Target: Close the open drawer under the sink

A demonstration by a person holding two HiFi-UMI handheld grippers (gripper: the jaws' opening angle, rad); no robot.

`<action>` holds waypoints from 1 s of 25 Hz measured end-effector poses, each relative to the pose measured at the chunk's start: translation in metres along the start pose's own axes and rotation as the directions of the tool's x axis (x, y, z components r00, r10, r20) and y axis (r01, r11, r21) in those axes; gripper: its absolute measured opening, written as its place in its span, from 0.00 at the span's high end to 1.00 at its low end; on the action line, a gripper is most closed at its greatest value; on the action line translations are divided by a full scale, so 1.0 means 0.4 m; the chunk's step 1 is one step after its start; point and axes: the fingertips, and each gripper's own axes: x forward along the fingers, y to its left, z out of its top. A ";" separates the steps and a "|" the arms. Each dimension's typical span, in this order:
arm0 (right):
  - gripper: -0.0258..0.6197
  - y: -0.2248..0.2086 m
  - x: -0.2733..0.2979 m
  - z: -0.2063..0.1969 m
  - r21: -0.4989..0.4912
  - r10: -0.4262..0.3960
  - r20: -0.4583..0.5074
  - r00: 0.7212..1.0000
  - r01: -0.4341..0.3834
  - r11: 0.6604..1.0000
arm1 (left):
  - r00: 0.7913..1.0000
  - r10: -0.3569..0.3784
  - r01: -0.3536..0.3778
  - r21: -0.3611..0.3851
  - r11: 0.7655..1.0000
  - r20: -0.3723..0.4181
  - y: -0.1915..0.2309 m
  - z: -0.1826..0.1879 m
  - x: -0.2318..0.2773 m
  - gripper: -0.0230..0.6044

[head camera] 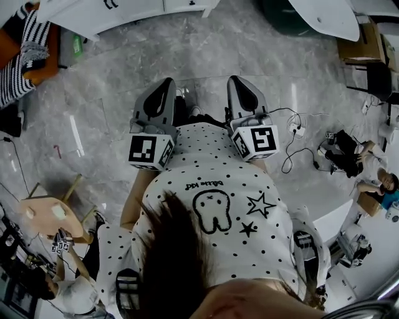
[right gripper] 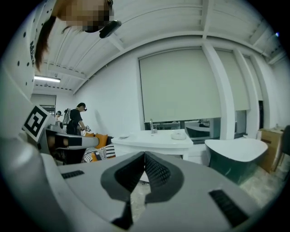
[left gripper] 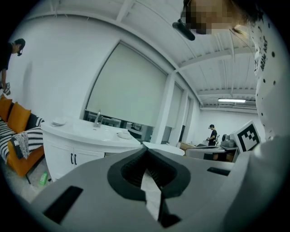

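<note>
Drawer not discernible from here, sink cabinet (left gripper: 63, 156) well ahead; left gripper (left gripper: 146, 152) and right gripper (right gripper: 144, 156) both closed, empty; judgement: walk closer, then push the front squarely with closed tips.

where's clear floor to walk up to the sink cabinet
The marble floor straight ahead, up to the white sink cabinet, lies bare. It is crowded at the right, with cables, and at the lower left, around a small wooden table.
</note>
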 end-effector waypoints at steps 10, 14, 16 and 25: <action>0.94 0.001 0.135 0.042 0.050 -0.033 0.048 0.998 0.030 0.998 | 1.000 -0.020 0.019 0.057 0.998 0.016 0.119 0.058 0.077 0.96; 0.94 0.022 0.176 0.053 0.049 -0.031 0.053 0.998 0.029 0.998 | 1.000 -0.023 0.022 0.064 0.998 0.016 0.163 0.069 0.088 0.96; 0.94 0.035 0.191 0.058 0.053 -0.028 0.055 0.998 0.025 0.998 | 1.000 -0.023 0.022 0.064 0.998 0.017 0.181 0.075 0.085 0.96; 0.94 0.047 0.218 0.064 0.059 -0.020 0.052 0.998 0.017 0.998 | 1.000 -0.001 -0.001 0.043 0.999 0.030 0.218 0.081 0.082 0.96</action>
